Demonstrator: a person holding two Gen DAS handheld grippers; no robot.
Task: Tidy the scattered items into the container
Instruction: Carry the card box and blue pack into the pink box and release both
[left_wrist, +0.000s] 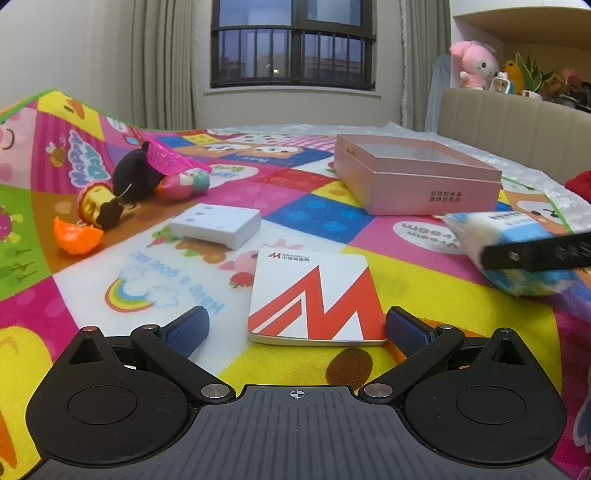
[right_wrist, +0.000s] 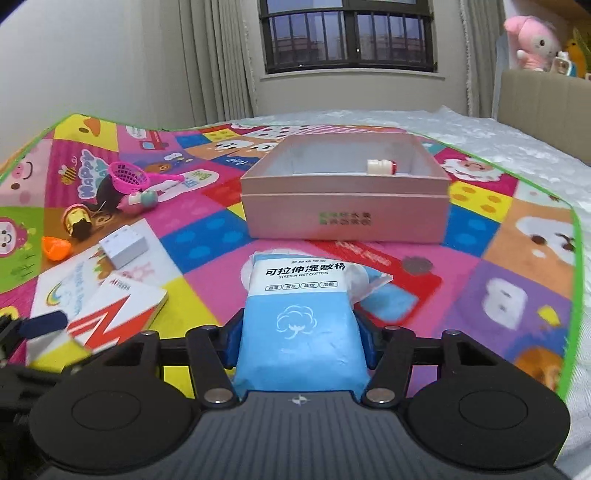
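Observation:
My right gripper (right_wrist: 299, 332) is shut on a blue and white pack of wet cotton (right_wrist: 297, 295), held just above the mat in front of the pink open box (right_wrist: 343, 218). A small white and red bottle (right_wrist: 382, 167) lies inside the box. In the left wrist view the same pack (left_wrist: 517, 229) shows at the right, with a black finger (left_wrist: 535, 254) of the right gripper across it. My left gripper (left_wrist: 297, 325) is open, low over the mat. The near edge of a flat red and white box (left_wrist: 314, 291) lies between its blue pads (left_wrist: 186, 332).
Scattered at the left of the play mat (left_wrist: 443, 302) are a white block (left_wrist: 218, 223), an orange shell (left_wrist: 75, 238), a gold toy (left_wrist: 92, 201), a black plush (left_wrist: 135, 175), a pink net scoop (left_wrist: 170, 160) and a pink and green capsule (left_wrist: 184, 182). A padded headboard (left_wrist: 517, 122) runs along the right.

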